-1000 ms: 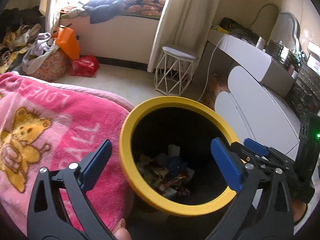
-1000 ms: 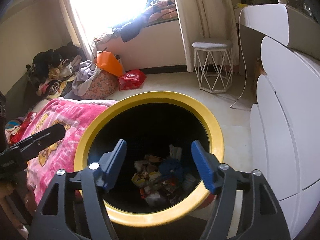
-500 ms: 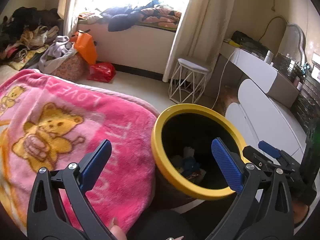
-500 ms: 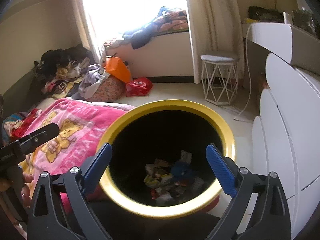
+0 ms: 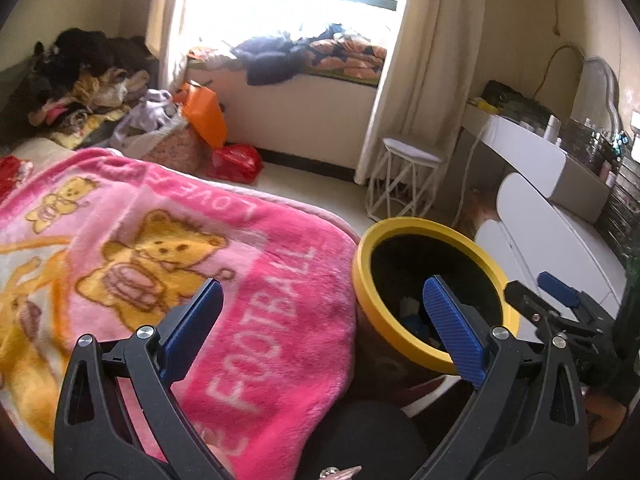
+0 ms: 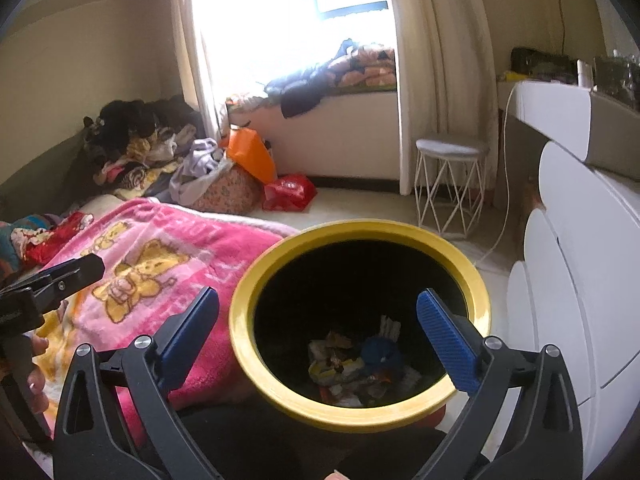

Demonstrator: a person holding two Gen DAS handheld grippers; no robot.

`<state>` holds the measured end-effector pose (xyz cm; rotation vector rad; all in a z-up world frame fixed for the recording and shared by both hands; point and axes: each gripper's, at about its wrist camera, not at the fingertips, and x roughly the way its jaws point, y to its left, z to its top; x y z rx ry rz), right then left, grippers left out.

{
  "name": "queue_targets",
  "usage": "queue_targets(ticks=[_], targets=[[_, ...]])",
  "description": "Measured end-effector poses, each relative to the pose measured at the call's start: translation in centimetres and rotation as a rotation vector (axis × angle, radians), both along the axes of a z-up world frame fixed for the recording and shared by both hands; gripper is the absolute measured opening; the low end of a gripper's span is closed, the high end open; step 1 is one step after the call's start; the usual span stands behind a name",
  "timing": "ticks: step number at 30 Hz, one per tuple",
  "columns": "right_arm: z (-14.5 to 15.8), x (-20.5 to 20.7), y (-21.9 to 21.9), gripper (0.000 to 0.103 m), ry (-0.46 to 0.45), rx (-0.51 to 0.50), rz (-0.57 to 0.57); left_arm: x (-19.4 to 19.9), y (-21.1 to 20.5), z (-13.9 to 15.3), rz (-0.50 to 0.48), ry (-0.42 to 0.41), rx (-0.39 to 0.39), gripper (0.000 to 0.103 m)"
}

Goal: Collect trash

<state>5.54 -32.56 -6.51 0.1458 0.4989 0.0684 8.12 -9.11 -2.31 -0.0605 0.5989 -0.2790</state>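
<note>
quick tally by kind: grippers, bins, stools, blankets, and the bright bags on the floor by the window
grippers: 2, left gripper and right gripper, both open and empty
bins: 1, yellow-rimmed bin with trash inside
stools: 1, white wire stool
blankets: 1, pink bear blanket
bags: 2, orange bag and red bag
total: 7

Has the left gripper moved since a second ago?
Yes. The left gripper has swung left, from over the bin toward the blanket.
</note>
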Motion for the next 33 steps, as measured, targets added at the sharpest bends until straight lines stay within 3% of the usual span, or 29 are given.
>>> queue_targets(ticks=[10,15,33], targets=[[0.8,-3.7,2.4,0.097,-0.219,-0.072,-0.086,-3.2,1.8,0.8,0.039,-0.155,0.001,0.092],[0.6,-4.9,3.2,0.097,-0.295,-0.118,-0.095,-3.7,2.5,1.3,0.056,-0.181,-0.033,0.092],[-0.3,-5.1,3.7,0.097,-0.316,-0.145,-0.123,-3.7,2.6,0.7,0.073,-0.169,-0.039,0.092]])
